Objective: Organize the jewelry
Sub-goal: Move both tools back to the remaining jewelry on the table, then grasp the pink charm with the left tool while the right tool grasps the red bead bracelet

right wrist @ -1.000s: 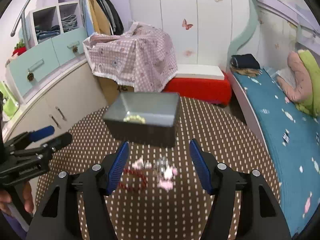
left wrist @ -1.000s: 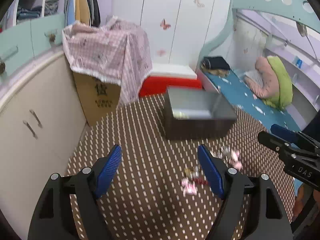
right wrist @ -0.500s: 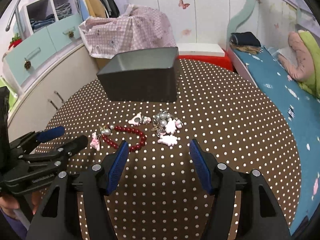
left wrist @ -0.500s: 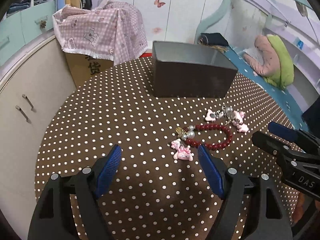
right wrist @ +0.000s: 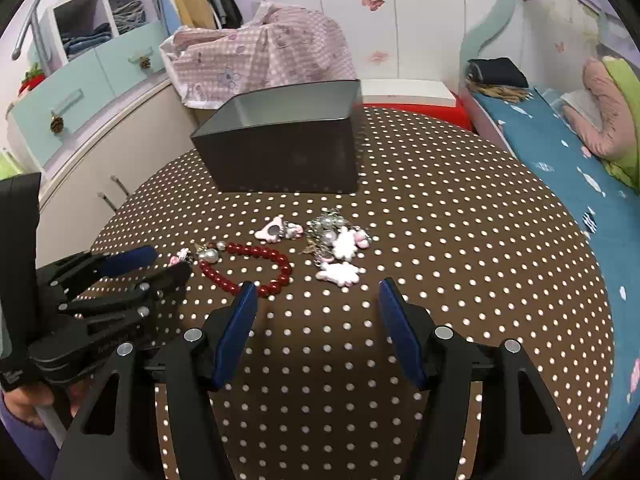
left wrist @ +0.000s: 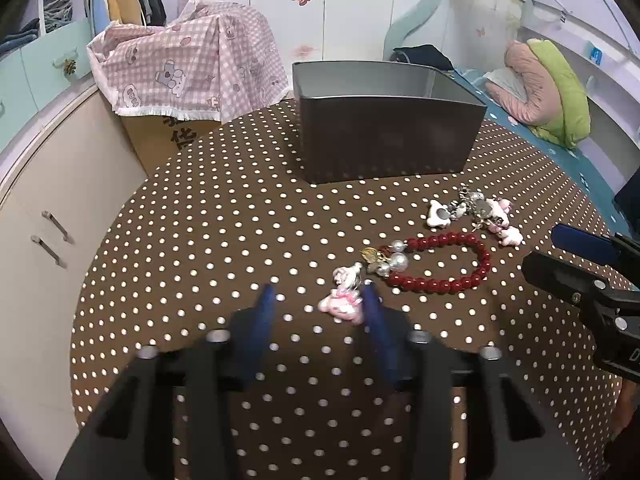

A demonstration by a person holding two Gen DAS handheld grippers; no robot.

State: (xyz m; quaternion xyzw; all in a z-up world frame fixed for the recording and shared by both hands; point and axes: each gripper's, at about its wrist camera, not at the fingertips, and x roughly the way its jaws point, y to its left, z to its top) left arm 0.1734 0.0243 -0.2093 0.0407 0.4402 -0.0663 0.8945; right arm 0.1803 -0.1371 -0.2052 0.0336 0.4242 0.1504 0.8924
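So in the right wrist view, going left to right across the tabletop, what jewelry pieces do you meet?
Small pink charm beside the left gripper → pearl beads → red bead bracelet → pink foot-shaped charm → tangle of silver and pink charms.

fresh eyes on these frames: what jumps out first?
The red bead bracelet lies mid-table on the brown polka-dot tablecloth, with a cluster of pink and silver charms beside it. Behind them stands an open dark grey box. The left claw has just been closing beside a pink charm; the right claw is open short of the jewelry.
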